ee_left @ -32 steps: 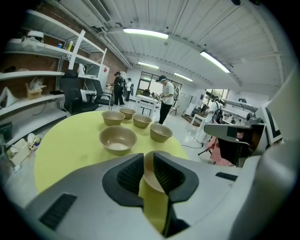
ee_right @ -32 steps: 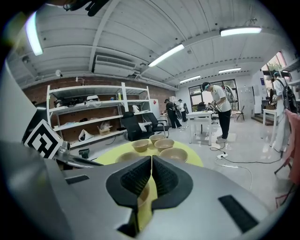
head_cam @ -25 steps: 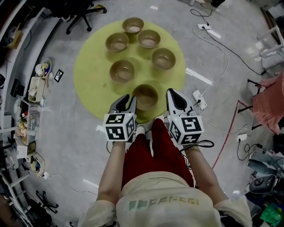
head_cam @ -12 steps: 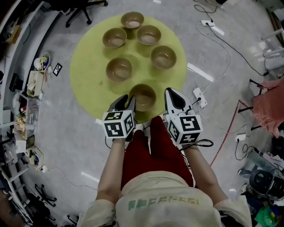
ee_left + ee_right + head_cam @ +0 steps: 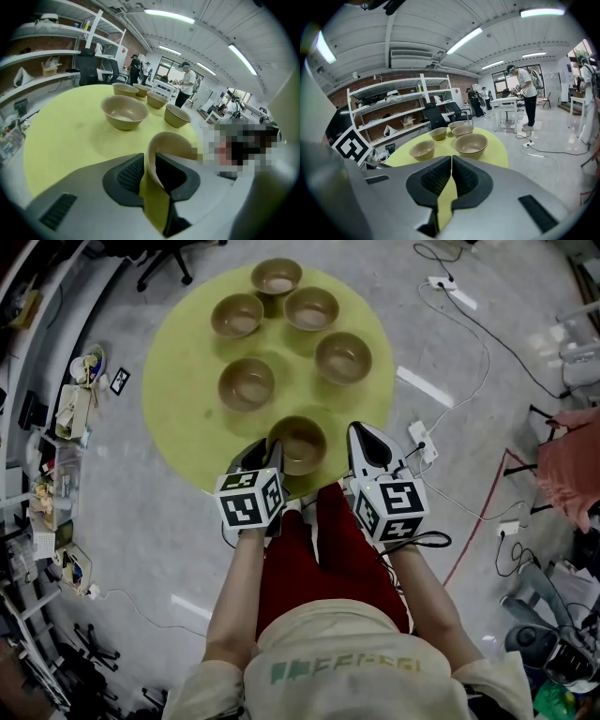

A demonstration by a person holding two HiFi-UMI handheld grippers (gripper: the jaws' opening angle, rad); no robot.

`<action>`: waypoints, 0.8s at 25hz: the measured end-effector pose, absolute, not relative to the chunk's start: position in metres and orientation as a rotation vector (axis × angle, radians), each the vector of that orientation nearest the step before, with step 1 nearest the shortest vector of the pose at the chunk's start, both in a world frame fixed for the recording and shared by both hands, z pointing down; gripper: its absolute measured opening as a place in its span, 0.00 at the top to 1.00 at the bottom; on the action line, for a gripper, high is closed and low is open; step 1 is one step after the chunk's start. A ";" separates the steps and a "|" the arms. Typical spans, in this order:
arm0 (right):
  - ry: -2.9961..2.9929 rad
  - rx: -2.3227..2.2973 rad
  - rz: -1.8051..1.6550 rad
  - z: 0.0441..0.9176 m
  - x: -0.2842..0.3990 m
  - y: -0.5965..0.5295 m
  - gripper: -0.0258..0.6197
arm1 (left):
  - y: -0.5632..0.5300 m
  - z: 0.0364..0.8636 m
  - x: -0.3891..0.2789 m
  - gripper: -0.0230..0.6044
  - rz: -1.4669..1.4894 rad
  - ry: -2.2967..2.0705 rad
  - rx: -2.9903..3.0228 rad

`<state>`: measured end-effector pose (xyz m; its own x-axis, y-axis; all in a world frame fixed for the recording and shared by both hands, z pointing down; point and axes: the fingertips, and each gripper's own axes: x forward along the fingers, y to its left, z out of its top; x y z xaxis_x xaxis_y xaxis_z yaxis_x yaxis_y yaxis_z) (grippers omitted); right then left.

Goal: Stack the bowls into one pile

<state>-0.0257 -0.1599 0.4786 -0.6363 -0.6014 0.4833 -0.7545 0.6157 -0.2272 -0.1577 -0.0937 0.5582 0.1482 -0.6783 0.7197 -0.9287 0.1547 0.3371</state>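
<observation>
Left gripper (image 5: 150, 163) pinches nearest bowl (image 5: 177, 143) by its rim, right gripper (image 5: 451, 163) closed empty; lift level, probably onto next bowl (image 5: 123, 112), lowering centred.

Right claw (image 5: 451, 160) closed (jaws touching), tan bowls (image 5: 470, 144) ahead on round yellow table (image 5: 498, 152), shelves (image 5: 393, 112) behind

Your round yellow table (image 5: 178, 381) sits on grey concrete floor (image 5: 141, 549); a corded power strip (image 5: 419, 440) lies right of it, a black office chair (image 5: 178, 263) beyond it. White shelving (image 5: 389, 110) lines the brick wall (image 5: 410, 86) behind the table, strip lights (image 5: 464, 40) overhead.
</observation>
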 end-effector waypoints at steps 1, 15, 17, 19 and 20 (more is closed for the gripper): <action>-2.481 1.085 0.594 0.480 -0.025 -0.160 0.90 | -0.094 0.559 -0.158 0.83 0.379 -1.600 1.581; -2.478 1.071 0.644 0.480 -0.030 -0.152 0.90 | -0.097 0.545 -0.161 0.91 0.321 -1.644 1.571; -2.483 1.084 0.638 0.475 -0.029 -0.152 0.90 | -0.097 0.538 -0.162 0.91 0.310 -1.653 1.583; -2.485 1.095 0.625 0.471 -0.028 -0.151 0.90 | -0.098 0.529 -0.163 0.91 0.300 -1.665 1.600; -2.487 1.101 0.618 0.468 -0.028 -0.151 0.90 | -0.099 0.525 -0.164 0.91 0.294 -1.672 1.609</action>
